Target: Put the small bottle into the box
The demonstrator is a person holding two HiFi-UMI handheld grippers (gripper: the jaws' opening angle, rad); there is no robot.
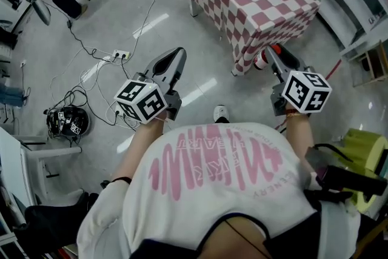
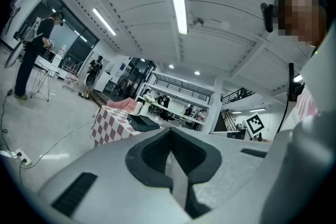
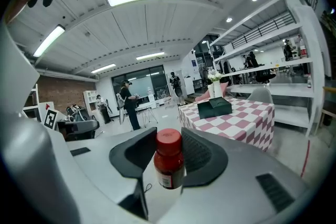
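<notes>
The small dark-red bottle (image 3: 169, 162), red-capped with a pale label, stands upright, pinched between the right gripper's (image 1: 271, 54) jaws. The left gripper (image 2: 169, 139) is closed and empty.

- The left gripper (image 1: 174, 59), arm stretched forward, points level, jaws together and empty.
- The right gripper (image 1: 274, 55) tilts slightly downward, jaws clamped on the small bottle (image 3: 169, 161).

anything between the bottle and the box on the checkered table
Nothing visible does. The right gripper holds the small bottle, and only bare floor lies between it and the checkered table where the box sits.
</notes>
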